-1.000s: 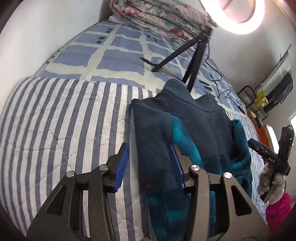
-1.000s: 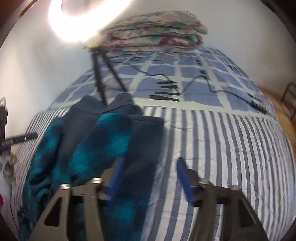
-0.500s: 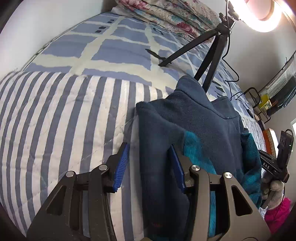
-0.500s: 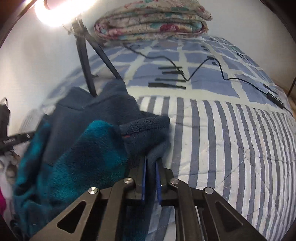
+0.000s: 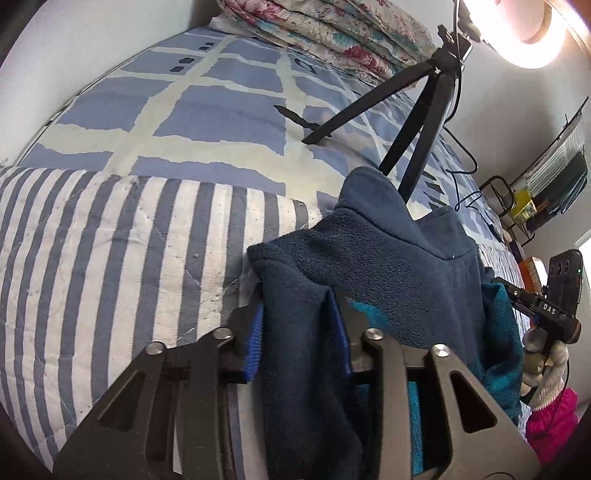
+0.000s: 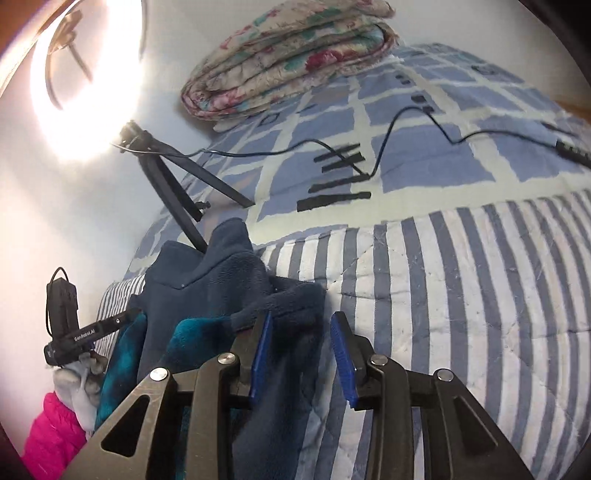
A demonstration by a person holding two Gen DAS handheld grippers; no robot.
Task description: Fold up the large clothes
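A navy and teal fleece jacket (image 5: 388,266) lies folded on the striped quilt (image 5: 110,258), collar toward the tripod. My left gripper (image 5: 297,339) has its blue pads pressed on the jacket's left folded edge, which fills the gap between them. In the right wrist view the jacket (image 6: 221,288) lies at lower left. My right gripper (image 6: 301,350) is open, its left pad at the jacket's right corner and its right pad over the quilt (image 6: 461,295). Each gripper shows in the other's view: the right gripper (image 5: 546,310) and the left gripper (image 6: 74,339).
A black tripod (image 5: 417,122) with a lit ring light (image 5: 517,33) stands on the checked blue bedspread (image 5: 203,103) just beyond the collar. A folded floral quilt (image 6: 291,55) lies at the head. A black cable (image 6: 406,122) crosses the bedspread. A wall runs along the bed's left side.
My left gripper has closed on the jacket's left edge and moved forward. My right gripper, shut on the right corner half a second ago, has opened.
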